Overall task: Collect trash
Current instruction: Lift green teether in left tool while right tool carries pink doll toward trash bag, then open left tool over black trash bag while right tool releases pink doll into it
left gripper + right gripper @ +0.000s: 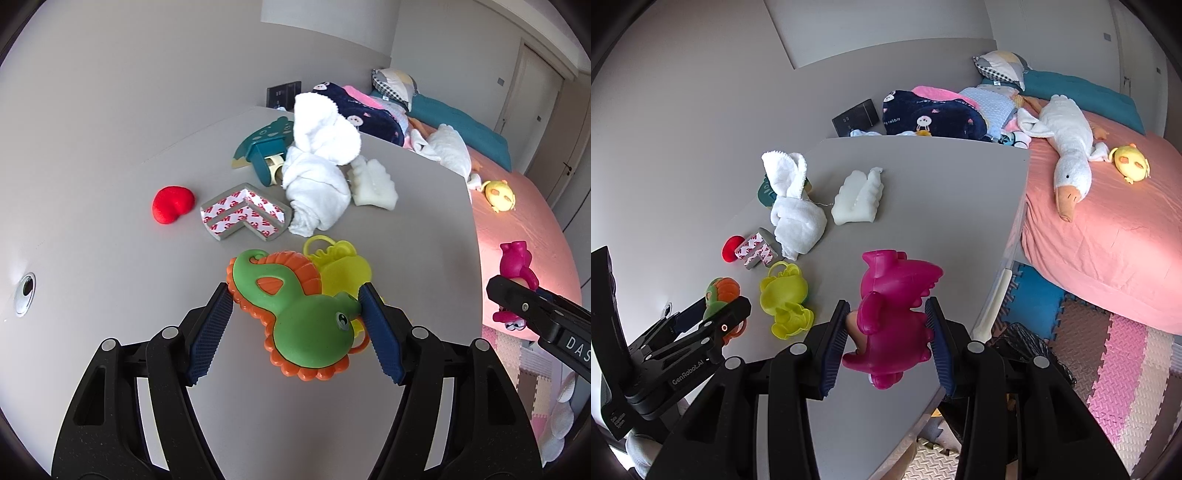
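My left gripper (pixel 295 314) is shut on a green and orange seahorse toy (pixel 310 328), held a little above the grey table (pixel 110 221). Just behind it a yellow plastic toy (pixel 343 266) lies on the table. In the right wrist view my right gripper (pixel 888 321) is shut on a magenta dinosaur toy (pixel 894 314), lifted over the table (pixel 923 192) near its right edge. The left gripper (pixel 714 310) with the seahorse toy (pixel 720 290) shows at the lower left, next to the yellow toy (pixel 785 299). The magenta toy (pixel 513 258) also appears at the right of the left wrist view.
A white towel (pixel 317 177), a white foam piece (pixel 373 188), a grey corner guard with taped faces (pixel 243 214), a red lump (pixel 171 208) and a teal dispenser (pixel 266 147) lie further back. A black bag (pixel 1027 343) sits below the table's right edge. The pink bed (pixel 1108 240) carries plush toys.
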Tool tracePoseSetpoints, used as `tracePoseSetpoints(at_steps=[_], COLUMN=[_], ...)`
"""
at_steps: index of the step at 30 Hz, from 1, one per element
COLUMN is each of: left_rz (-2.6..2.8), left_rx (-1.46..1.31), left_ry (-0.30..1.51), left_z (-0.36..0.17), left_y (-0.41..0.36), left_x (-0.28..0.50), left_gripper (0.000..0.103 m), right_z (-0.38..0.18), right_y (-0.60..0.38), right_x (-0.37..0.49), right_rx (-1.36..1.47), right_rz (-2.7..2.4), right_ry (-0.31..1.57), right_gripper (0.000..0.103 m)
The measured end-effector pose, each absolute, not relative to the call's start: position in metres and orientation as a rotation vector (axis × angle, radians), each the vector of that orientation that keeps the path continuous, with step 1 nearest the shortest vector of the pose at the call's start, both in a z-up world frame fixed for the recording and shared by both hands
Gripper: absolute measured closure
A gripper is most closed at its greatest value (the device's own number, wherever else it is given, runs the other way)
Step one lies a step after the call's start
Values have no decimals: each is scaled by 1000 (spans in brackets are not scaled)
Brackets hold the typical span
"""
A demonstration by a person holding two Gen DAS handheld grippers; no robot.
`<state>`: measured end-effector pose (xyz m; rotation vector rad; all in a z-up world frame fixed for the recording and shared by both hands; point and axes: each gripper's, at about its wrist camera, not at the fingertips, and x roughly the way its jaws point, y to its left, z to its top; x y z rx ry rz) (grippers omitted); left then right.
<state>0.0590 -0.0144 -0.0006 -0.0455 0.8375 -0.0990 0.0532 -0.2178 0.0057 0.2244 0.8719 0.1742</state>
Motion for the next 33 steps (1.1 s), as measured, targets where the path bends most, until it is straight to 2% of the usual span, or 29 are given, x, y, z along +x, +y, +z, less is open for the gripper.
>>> tracePoseSetpoints(at_steps=[33], left_rz=[-381], left_rx=[101], left_ry=[856], left_z=[-8], left_y=[-169], left_x=[48], left_gripper=[35], right_z=[10], right_y=[-378], right_x=[-2], right_rx=[349], right_rz=[-101], right_ry=[801], right_gripper=[59])
